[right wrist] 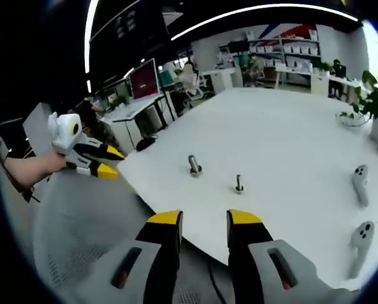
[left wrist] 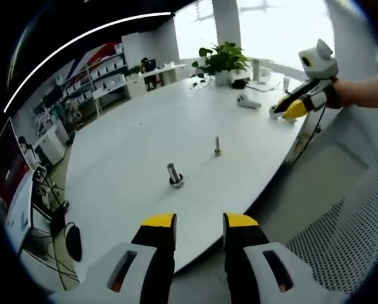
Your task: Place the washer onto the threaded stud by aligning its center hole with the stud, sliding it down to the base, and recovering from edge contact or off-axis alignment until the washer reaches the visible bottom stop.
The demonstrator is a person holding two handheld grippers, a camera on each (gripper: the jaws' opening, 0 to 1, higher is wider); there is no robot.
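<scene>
1. My left gripper has its jaws spread with nothing between them, held off the near edge of the white table. My right gripper is the same: spread, empty, short of the table edge.
2. Two small metal pieces stand mid-table, near each other but apart. The slimmer one reads as the threaded stud on a small base. The fatter one is a short post with a dark ring at its foot.
3. I can't tell whether that ring is the washer or which piece carries it; too small to resolve.
4. Handling guess: a washer is light, rigid, thin and slick steel, lying flat, so hard to pinch. I'd grip it by the outer rim across the diameter, keeping the hole unobstructed.
5. The stud looks light and could tip if the washer catches the thread off-axis.
6. Around: potted plant at the far edge, two white controllers off to one side, shelving in the background.
7. Nothing stands between either gripper and the pieces.
</scene>
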